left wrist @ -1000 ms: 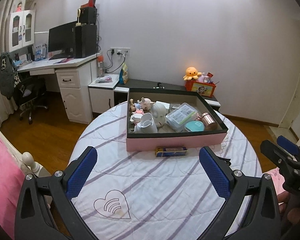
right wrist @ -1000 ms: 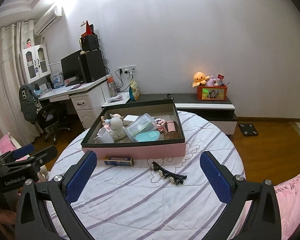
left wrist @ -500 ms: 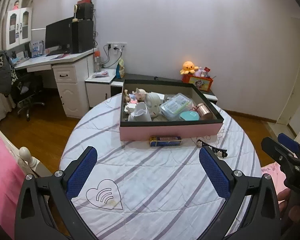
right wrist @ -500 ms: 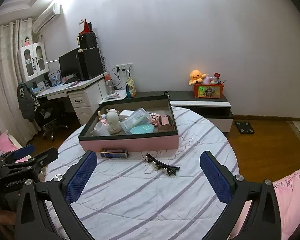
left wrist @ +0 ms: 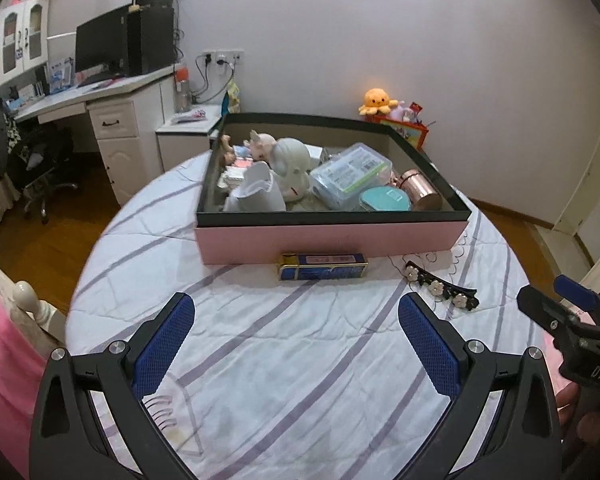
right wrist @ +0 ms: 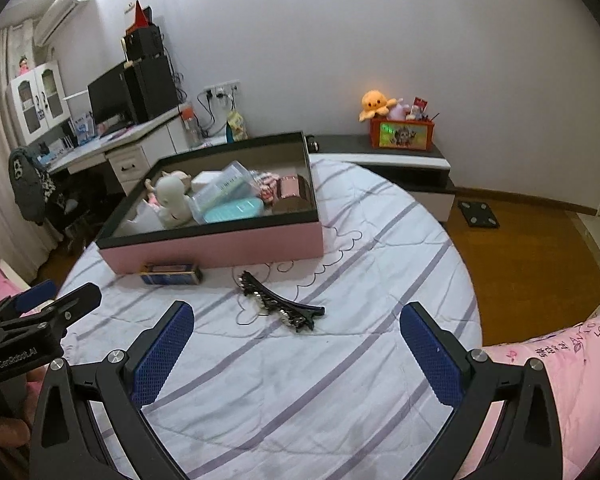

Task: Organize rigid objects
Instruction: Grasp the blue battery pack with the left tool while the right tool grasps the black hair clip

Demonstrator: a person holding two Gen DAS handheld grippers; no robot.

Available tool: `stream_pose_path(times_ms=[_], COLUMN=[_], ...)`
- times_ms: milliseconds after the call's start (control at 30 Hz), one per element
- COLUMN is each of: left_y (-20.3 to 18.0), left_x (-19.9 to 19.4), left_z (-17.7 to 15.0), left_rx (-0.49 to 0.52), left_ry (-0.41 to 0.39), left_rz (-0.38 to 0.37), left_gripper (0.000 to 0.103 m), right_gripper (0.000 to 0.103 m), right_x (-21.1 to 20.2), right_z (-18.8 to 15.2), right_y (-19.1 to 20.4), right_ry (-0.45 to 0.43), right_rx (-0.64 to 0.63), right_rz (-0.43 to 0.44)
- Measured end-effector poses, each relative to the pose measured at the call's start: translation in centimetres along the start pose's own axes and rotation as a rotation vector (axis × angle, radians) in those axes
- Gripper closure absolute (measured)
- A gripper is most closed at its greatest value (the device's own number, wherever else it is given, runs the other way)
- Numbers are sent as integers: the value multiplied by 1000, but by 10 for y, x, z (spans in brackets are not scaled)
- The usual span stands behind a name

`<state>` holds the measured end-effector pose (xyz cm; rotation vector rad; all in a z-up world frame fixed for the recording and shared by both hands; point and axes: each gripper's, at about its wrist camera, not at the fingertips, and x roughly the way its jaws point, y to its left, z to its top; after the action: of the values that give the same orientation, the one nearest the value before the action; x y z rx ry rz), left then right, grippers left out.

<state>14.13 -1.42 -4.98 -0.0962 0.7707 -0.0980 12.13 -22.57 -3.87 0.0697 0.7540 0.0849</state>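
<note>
A pink box with a black rim [left wrist: 332,236] [right wrist: 220,248] stands on the round striped cloth and holds several items: a white figurine [left wrist: 292,164], a clear plastic case [left wrist: 352,172], a teal tin [left wrist: 384,200] and a copper jar [left wrist: 418,190]. In front of the box lies a small blue carton [left wrist: 323,267] [right wrist: 171,274]. To its right lies a black hair clip with flowers [left wrist: 440,286] [right wrist: 278,302]. My left gripper [left wrist: 296,332] is open and empty, short of the carton. My right gripper [right wrist: 296,334] is open and empty, just short of the clip.
The round table's edge [right wrist: 472,280] drops to a wooden floor [right wrist: 532,248] on the right. A desk with a monitor [left wrist: 100,44] and an office chair [left wrist: 36,168] stand at the left. A low cabinet with a toy box [right wrist: 402,132] lines the far wall. Pink bedding [right wrist: 572,368] is close by.
Both grippers have moved forward and lower towards the table, so the box, the carton and the hair clip look closer. The hair clip has come into the left wrist view. Both stay open.
</note>
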Motion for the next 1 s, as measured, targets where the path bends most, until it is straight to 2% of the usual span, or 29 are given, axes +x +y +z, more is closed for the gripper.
stream_pose_path(times_ms=[533, 667, 767, 867, 933, 967, 1000], left_y=[-19, -22, -24, -21, -18, -18, -18], left_x=[88, 109, 114, 115, 112, 111, 108], left_z=[11, 12, 16, 17, 17, 16, 15], left_rx=[-15, -22, -15, -25, -27, -19, -6], left_ry=[115, 159, 162, 155, 149, 147, 144], left_rz=[-22, 35, 57, 42, 37, 36, 31], left_gripper=[0, 0, 1, 6, 13, 16, 19], right_gripper=[0, 0, 2, 11, 29, 34, 47], right_x=[91, 101, 106, 109, 106, 105, 104], right_z=[-1, 2, 3, 3, 3, 3, 3], right_y=[-3, -1, 4, 10, 11, 12, 12], right_ry=[168, 179, 188, 195, 186, 183, 178], right_rx=[-107, -115, -137, -173, -184, -188, -191], right_rz=[3, 30, 54, 46, 52, 54, 59])
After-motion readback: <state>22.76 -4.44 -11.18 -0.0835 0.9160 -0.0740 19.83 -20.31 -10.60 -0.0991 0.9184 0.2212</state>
